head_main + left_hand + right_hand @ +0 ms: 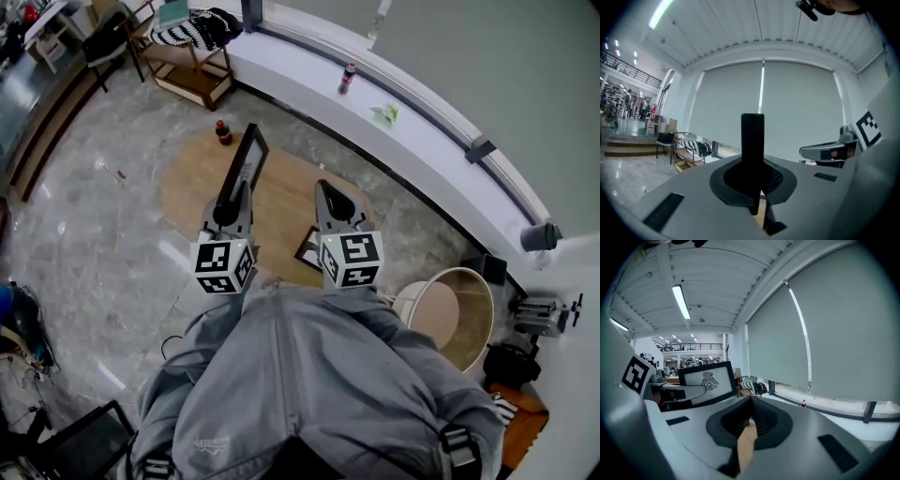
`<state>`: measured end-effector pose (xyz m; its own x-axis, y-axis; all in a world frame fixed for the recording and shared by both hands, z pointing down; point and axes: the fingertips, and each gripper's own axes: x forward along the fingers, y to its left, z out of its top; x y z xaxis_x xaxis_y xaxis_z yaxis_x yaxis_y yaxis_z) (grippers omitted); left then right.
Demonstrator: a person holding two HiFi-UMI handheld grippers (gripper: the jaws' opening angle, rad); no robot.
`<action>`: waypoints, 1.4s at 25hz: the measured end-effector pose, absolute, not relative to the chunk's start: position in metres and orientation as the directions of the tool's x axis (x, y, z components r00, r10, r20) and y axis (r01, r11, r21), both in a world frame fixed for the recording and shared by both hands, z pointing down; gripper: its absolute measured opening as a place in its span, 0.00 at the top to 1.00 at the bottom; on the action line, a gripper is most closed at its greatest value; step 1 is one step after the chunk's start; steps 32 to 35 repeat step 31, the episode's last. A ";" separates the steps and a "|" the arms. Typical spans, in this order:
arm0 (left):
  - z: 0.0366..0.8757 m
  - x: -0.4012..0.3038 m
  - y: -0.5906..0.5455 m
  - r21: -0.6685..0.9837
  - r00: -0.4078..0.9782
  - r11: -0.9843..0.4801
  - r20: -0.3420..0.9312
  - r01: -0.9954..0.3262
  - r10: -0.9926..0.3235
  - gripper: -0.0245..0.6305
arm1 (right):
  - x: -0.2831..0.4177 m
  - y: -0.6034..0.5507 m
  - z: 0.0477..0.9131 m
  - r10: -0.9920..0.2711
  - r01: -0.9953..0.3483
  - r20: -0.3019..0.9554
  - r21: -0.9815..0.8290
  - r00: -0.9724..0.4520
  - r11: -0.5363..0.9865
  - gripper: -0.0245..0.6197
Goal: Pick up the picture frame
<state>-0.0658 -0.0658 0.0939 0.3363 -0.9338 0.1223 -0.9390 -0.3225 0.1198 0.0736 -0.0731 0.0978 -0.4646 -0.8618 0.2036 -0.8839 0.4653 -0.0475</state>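
My left gripper (229,208) is shut on the picture frame (246,161), a black frame held upright and well above the round wooden table (281,192). In the left gripper view the picture frame (753,140) stands edge-on between the closed jaws of the left gripper (756,185). The right gripper view shows the picture frame (707,379) from the front, with a bird print on white. My right gripper (326,189) is beside it on the right, shut with nothing held. The right gripper (751,409) shows only table wood through its jaw slit.
A second dark frame (308,247) lies flat on the table below my right gripper. A cola bottle (223,132) stands at the table's far edge, another bottle (347,78) on the white window ledge. A wooden bench (192,70) sits at the back, a round tub (455,314) at the right.
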 end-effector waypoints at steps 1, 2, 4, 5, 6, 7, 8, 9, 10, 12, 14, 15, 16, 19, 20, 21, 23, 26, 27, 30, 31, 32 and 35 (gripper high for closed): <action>0.087 -0.064 -0.063 0.116 0.336 -0.324 0.108 -0.939 -0.936 0.93 | 0.073 -0.071 0.091 -0.864 -0.883 0.189 -0.041 -0.467 0.468 0.91; 0.081 -0.063 -0.060 0.114 0.337 -0.326 0.095 -0.938 -0.937 0.93 | 0.072 -0.069 0.085 -0.866 -0.882 0.176 -0.030 -0.468 0.471 0.91; 0.071 -0.058 -0.054 0.106 0.343 -0.334 0.076 -0.936 -0.936 0.93 | 0.071 -0.065 0.074 -0.869 -0.879 0.155 0.001 -0.471 0.476 0.91; 0.067 -0.056 -0.051 0.100 0.347 -0.340 0.067 -0.935 -0.935 0.93 | 0.070 -0.062 0.070 -0.868 -0.877 0.148 0.016 -0.473 0.481 0.91; 0.064 -0.055 -0.048 0.093 0.352 -0.346 0.060 -0.934 -0.934 0.93 | 0.068 -0.059 0.067 -0.866 -0.873 0.141 0.023 -0.479 0.487 0.91; 0.062 -0.053 -0.046 0.084 0.358 -0.353 0.053 -0.932 -0.932 0.93 | 0.067 -0.057 0.065 -0.863 -0.870 0.134 0.021 -0.487 0.493 0.91; 0.062 -0.051 -0.044 0.076 0.364 -0.360 0.050 -0.930 -0.930 0.93 | 0.065 -0.053 0.063 -0.861 -0.866 0.126 0.018 -0.493 0.499 0.91; 0.063 -0.049 -0.041 0.069 0.370 -0.366 0.051 -0.928 -0.928 0.93 | 0.065 -0.050 0.062 -0.859 -0.864 0.120 0.020 -0.497 0.503 0.91; 0.065 -0.047 -0.039 0.068 0.374 -0.371 0.053 -0.926 -0.926 0.93 | 0.064 -0.046 0.061 -0.858 -0.862 0.115 0.026 -0.500 0.506 0.91; 0.068 -0.046 -0.035 0.075 0.379 -0.374 0.058 -0.924 -0.924 0.93 | 0.062 -0.040 0.060 -0.855 -0.858 0.111 0.035 -0.507 0.513 0.91; 0.068 -0.045 -0.031 0.072 0.382 -0.378 0.057 -0.923 -0.922 0.93 | 0.060 -0.036 0.059 -0.851 -0.854 0.109 0.040 -0.513 0.519 0.91; 0.068 -0.045 -0.029 0.067 0.385 -0.381 0.055 -0.922 -0.921 0.93 | 0.059 -0.034 0.060 -0.850 -0.852 0.108 0.042 -0.515 0.522 0.91; 0.068 -0.044 -0.028 0.063 0.388 -0.385 0.054 -0.921 -0.920 0.93 | 0.058 -0.032 0.060 -0.849 -0.851 0.107 0.042 -0.517 0.524 0.91; 0.067 -0.044 -0.021 0.057 0.398 -0.395 0.056 -0.917 -0.916 0.93 | 0.054 -0.026 0.062 -0.842 -0.845 0.113 0.032 -0.527 0.533 0.91; 0.067 -0.045 -0.020 0.055 0.400 -0.397 0.058 -0.916 -0.915 0.93 | 0.053 -0.024 0.063 -0.839 -0.843 0.118 0.027 -0.531 0.537 0.91; 0.068 -0.045 -0.019 0.053 0.402 -0.399 0.061 -0.915 -0.914 0.93 | 0.053 -0.023 0.064 -0.837 -0.842 0.122 0.022 -0.533 0.539 0.91; 0.072 -0.046 -0.018 0.051 0.405 -0.402 0.069 -0.914 -0.912 0.93 | 0.054 -0.023 0.068 -0.836 -0.842 0.129 0.018 -0.533 0.539 0.91; 0.077 -0.047 -0.018 0.053 0.404 -0.401 0.081 -0.915 -0.911 0.93 | 0.054 -0.025 0.072 -0.835 -0.842 0.138 0.012 -0.533 0.540 0.91; 0.079 -0.047 -0.018 0.054 0.404 -0.401 0.085 -0.915 -0.911 0.93 | 0.054 -0.025 0.074 -0.833 -0.841 0.141 0.010 -0.534 0.541 0.91; 0.084 -0.047 -0.019 0.056 0.404 -0.401 0.093 -0.914 -0.910 0.93 | 0.052 -0.026 0.077 -0.829 -0.836 0.143 0.011 -0.541 0.548 0.91; 0.085 -0.046 -0.019 0.057 0.405 -0.401 0.094 -0.914 -0.910 0.93 | 0.051 -0.026 0.078 -0.827 -0.835 0.143 0.012 -0.544 0.551 0.91; 0.085 -0.046 -0.019 0.057 0.405 -0.401 0.094 -0.914 -0.910 0.93 | 0.051 -0.026 0.078 -0.827 -0.835 0.143 0.012 -0.544 0.551 0.91; 0.085 -0.046 -0.019 0.057 0.405 -0.401 0.094 -0.914 -0.910 0.93 | 0.051 -0.026 0.078 -0.827 -0.835 0.143 0.012 -0.544 0.551 0.91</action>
